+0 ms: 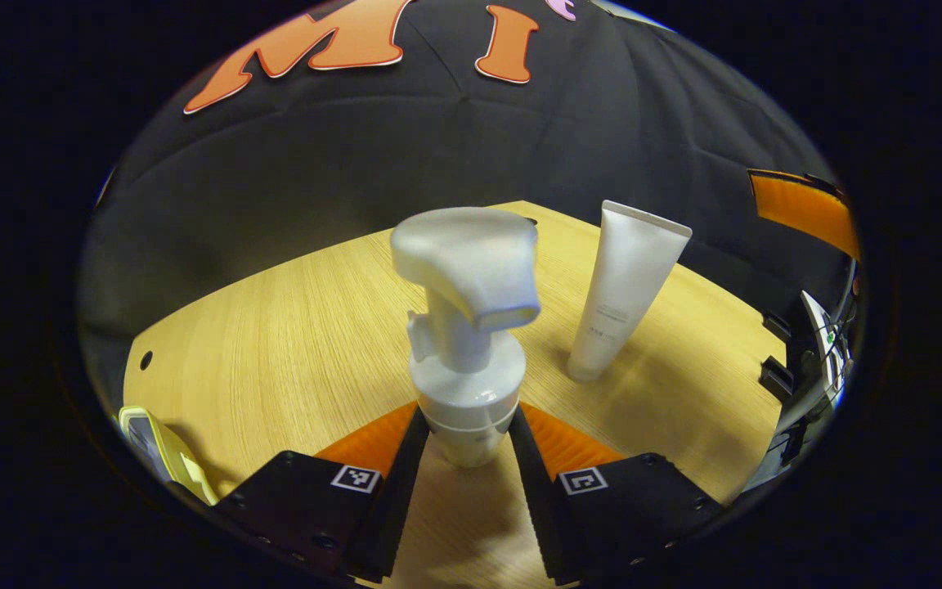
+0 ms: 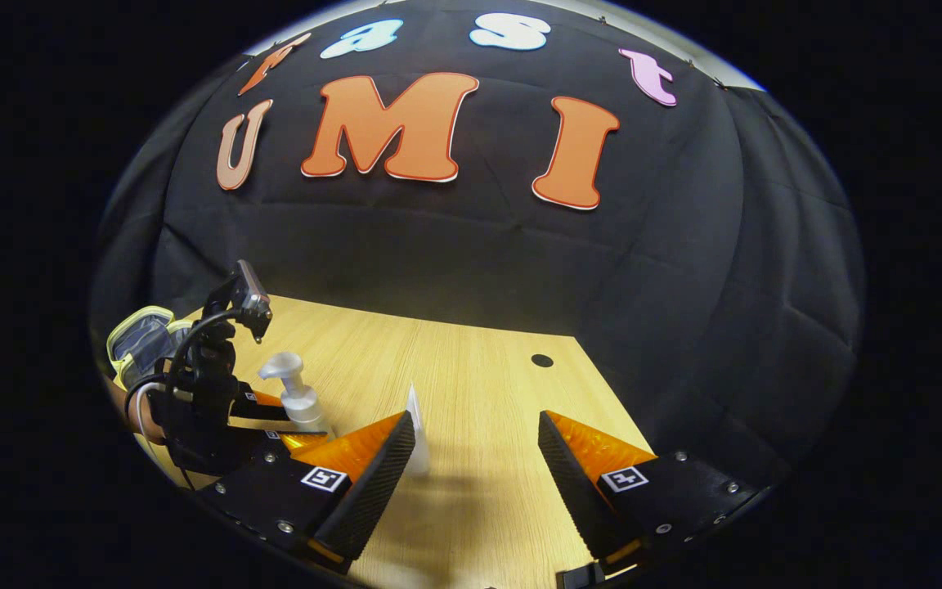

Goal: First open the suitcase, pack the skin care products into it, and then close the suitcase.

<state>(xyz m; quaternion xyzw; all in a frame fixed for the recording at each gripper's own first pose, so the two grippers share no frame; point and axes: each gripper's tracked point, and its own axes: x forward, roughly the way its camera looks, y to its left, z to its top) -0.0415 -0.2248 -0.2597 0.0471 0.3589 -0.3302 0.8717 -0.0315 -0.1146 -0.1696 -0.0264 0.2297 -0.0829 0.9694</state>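
Pump bottle point(image 1: 467, 343) clamped between left gripper point(image 1: 468, 433) fingers, right gripper point(image 2: 475, 442) fingers wide, tube point(image 1: 626, 286) upright nearby

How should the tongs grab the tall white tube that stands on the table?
Probably around the middle of the white tube, from the side. It stands upright on its cap on the wooden table, slim and flat-topped, so tongs coming level would fit around its body. The right tongs are open and close beside it. Pinch gently, since it looks easy to tip.
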